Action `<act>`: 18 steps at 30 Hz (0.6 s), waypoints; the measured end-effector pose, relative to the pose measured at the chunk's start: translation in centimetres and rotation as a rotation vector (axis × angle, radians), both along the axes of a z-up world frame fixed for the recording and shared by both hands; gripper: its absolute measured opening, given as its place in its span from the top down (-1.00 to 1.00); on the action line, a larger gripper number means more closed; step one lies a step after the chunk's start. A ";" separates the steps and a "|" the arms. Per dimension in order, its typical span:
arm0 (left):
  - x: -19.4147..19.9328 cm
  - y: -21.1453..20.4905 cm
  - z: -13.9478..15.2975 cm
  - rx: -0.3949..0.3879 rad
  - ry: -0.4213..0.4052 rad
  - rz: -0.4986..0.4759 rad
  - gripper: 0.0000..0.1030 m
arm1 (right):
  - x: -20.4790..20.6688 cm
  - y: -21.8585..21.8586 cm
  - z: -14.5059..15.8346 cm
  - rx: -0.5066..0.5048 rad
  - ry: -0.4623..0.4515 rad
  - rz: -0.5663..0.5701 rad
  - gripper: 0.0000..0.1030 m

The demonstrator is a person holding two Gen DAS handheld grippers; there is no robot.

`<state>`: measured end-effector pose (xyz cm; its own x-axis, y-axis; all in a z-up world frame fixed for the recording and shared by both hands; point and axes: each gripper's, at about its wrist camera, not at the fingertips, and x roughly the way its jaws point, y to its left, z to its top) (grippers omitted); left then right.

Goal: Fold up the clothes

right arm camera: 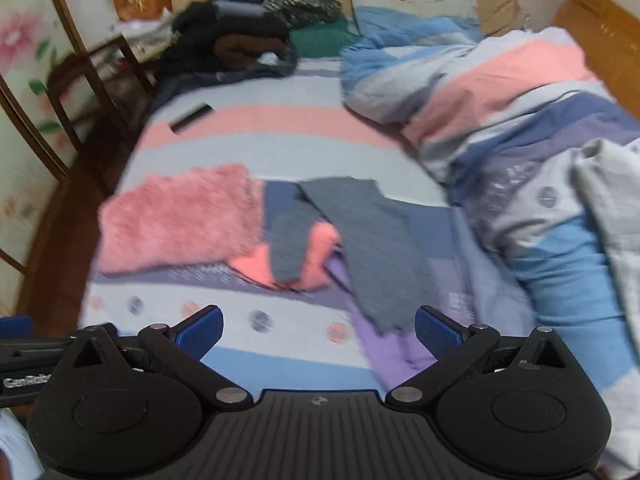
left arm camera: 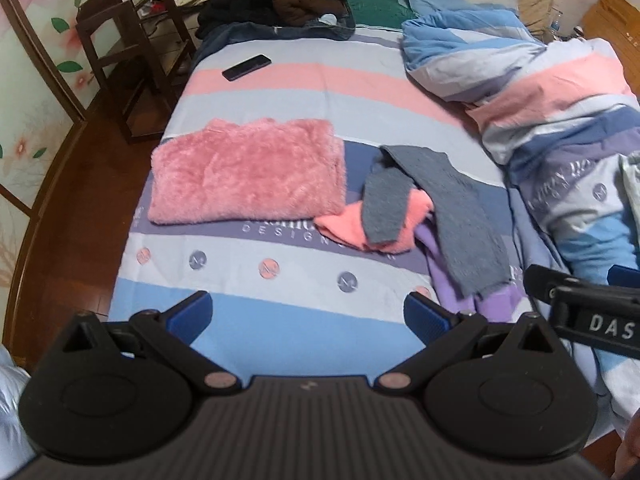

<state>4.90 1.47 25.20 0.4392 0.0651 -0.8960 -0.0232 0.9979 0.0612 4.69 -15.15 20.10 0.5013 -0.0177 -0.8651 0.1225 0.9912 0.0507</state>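
A folded pink fluffy garment (left arm camera: pixel 248 170) (right arm camera: pixel 180 218) lies on the striped bed sheet (left arm camera: pixel 280 88), left of centre. Right of it lies a loose heap: a grey knit piece (left arm camera: pixel 448 208) (right arm camera: pixel 360 236) draped over a salmon-pink cloth (left arm camera: pixel 352 224) (right arm camera: pixel 288 260) and a purple garment (left arm camera: pixel 472 296) (right arm camera: pixel 396 356). My left gripper (left arm camera: pixel 308 318) hangs open high above the bed's near edge, nothing between its blue pads. My right gripper (right arm camera: pixel 318 332) is open too, empty, above the near end of the grey piece. It shows as a black arm at the left wrist view's right edge.
A crumpled striped duvet (left arm camera: pixel 552 120) (right arm camera: pixel 500 120) fills the bed's right side. A black phone (left arm camera: pixel 247 67) lies on the sheet farther back. Dark clothes (left arm camera: pixel 272 4) are piled by the headboard. A dark wooden chair (left arm camera: pixel 132 56) stands left of the bed.
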 end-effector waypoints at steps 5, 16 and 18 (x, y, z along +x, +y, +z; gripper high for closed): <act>-1.2 -1.5 -1.0 0.028 0.000 -0.026 -0.99 | -1.8 -1.3 -0.5 0.076 -0.005 0.008 -1.00; -0.7 -1.4 -4.8 0.018 0.081 -0.043 -0.99 | -2.6 -1.8 -1.9 0.171 0.005 0.026 -1.00; -0.7 -1.1 -5.2 0.014 0.086 -0.043 -0.99 | -2.6 -1.6 -2.0 0.150 0.007 0.021 -1.00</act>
<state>4.20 0.33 20.01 0.3636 0.0603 -0.9296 0.0257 0.9969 0.0748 2.07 -16.73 18.09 0.4941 0.1229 -0.8607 0.1025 0.9748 0.1981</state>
